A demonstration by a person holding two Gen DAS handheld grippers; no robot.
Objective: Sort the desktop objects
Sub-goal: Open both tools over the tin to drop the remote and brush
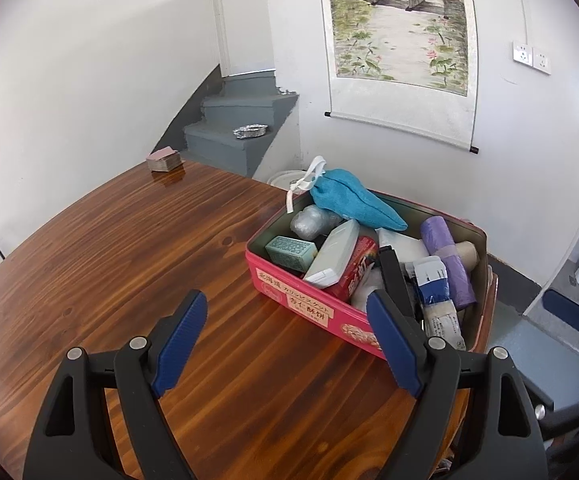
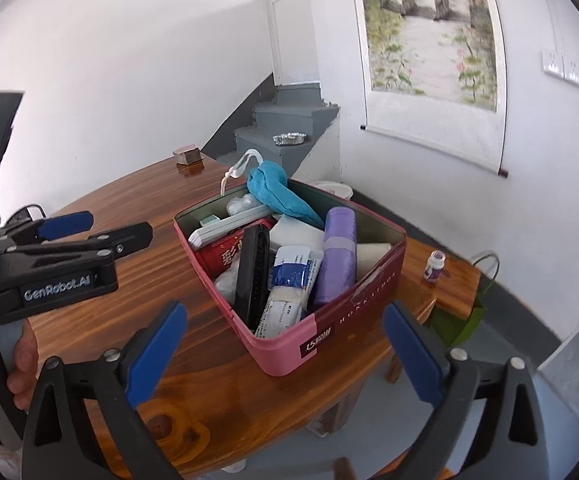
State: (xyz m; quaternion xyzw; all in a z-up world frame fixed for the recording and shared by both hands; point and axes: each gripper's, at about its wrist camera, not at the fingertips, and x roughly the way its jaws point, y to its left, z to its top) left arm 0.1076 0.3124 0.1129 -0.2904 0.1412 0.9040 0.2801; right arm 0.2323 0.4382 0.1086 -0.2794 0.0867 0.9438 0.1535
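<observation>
Both tongs are hanging apart and empty above a wooden bench [image 1: 137, 264] bearing a full pink tin.

The pink tin [image 1: 309, 300] is sitting near the bench's right edge, holding a teal pouch [image 1: 353, 204], a purple bag roll [image 1: 449, 256] and a black stapler [image 2: 253, 272]. The left tongs [image 1: 289, 340] and right tongs [image 2: 285, 356] are gaping wide just short of it. A small pill bottle [image 2: 434, 266] is standing on a side table to the right.
</observation>
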